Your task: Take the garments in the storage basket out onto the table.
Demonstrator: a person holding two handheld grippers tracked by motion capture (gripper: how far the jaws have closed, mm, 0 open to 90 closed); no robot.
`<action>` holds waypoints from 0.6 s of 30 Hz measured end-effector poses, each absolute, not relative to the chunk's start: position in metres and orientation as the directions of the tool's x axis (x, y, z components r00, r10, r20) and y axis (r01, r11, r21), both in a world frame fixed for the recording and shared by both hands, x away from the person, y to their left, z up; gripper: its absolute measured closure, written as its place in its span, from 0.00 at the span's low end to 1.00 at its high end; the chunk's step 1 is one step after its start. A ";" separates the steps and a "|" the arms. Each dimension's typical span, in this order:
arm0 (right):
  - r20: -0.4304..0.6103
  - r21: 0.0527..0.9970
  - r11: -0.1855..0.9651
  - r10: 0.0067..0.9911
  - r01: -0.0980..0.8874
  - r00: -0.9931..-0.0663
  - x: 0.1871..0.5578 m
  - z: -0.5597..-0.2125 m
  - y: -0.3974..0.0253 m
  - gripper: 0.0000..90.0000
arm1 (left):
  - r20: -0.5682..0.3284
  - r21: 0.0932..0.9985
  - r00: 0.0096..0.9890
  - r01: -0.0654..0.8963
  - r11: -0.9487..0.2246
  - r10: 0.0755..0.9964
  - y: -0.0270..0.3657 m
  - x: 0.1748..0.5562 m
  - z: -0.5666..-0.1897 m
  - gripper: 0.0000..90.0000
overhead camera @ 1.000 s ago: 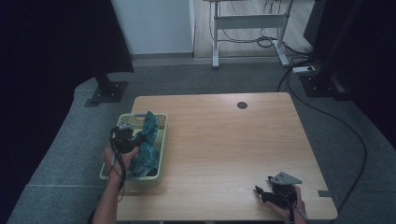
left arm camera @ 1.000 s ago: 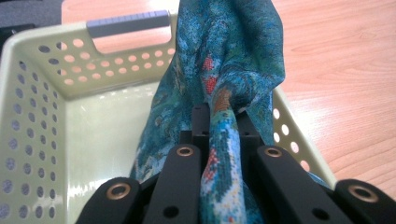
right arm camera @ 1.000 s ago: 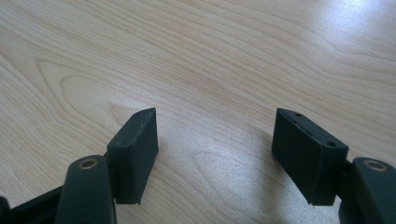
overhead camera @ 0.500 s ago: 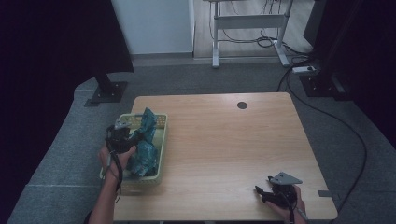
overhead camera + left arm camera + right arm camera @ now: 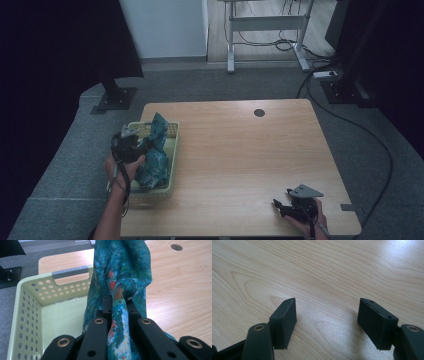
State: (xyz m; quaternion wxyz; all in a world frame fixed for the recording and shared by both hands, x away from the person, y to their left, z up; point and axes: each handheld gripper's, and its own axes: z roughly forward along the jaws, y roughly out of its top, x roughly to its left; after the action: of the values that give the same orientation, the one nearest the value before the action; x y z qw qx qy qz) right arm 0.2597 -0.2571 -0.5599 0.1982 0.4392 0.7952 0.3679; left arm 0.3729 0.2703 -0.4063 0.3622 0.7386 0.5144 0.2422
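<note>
Your left gripper (image 5: 119, 315) pinches the teal patterned cloth (image 5: 125, 270), lifted partly out of the pale green perforated plastic basket (image 5: 27, 302) at the bench's left; removal unfinished. Right gripper (image 5: 327, 322) spread, idle.

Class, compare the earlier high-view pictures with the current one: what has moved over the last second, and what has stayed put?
The left gripper, shut on the blue-green patterned cloth, has drawn slightly back toward the person and toward the left rim of the pale green perforated plastic basket, and the cloth's upper part has shifted with it. The cloth stays gripped throughout. The basket, the wooden table and the open right gripper stayed where they were.
</note>
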 end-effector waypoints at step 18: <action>0.008 0.759 0.343 0.844 0.553 -0.536 0.260 -0.560 -0.257 0.35 | 0.014 0.807 0.364 0.545 -0.226 0.931 0.266 0.367 -0.382 0.93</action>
State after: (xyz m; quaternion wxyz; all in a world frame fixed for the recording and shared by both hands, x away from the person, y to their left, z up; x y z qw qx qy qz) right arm 0.2597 -0.2571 -0.5599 0.1981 0.4392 0.7953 0.3680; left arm 0.3666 0.2660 -0.3824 0.3703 0.7382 0.5001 0.2605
